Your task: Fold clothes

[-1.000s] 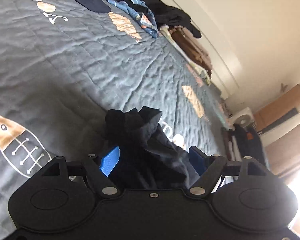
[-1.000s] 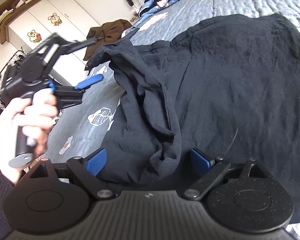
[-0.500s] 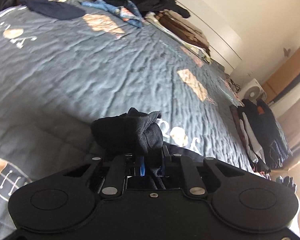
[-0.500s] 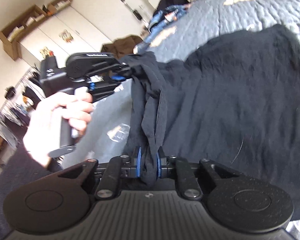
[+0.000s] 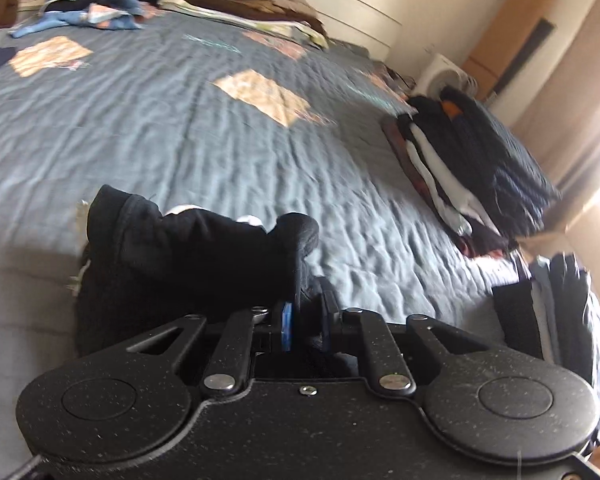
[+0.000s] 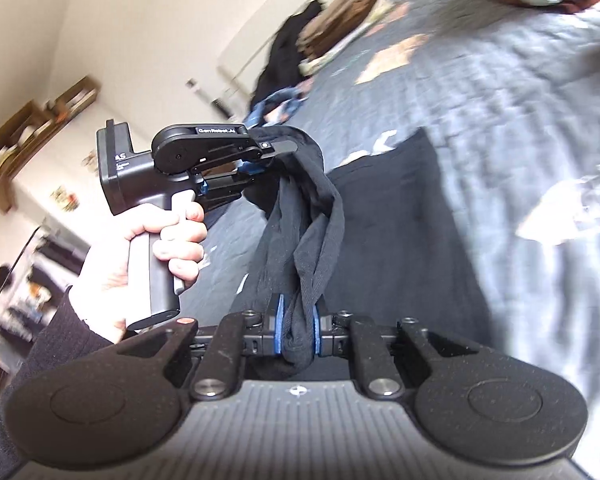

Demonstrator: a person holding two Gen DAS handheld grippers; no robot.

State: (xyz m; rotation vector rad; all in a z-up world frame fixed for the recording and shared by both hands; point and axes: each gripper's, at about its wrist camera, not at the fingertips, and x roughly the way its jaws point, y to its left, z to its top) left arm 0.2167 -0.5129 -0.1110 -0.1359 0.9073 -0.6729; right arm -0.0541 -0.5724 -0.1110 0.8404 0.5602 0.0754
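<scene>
Black garment (image 6: 384, 216) on blue-grey quilt (image 5: 172, 128) with tan patches.

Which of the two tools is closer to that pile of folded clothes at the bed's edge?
Probably the left tool: the pile lies ahead to its right. In the right tool's view it sits at the far top edge.

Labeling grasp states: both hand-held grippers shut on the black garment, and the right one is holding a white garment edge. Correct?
One error: the right hand-held gripper is not on white fabric. The right wrist view shows its blue pads clamped on a bunched edge of the same black garment. The left hand-held gripper is shut on that garment too, as you said.
</scene>
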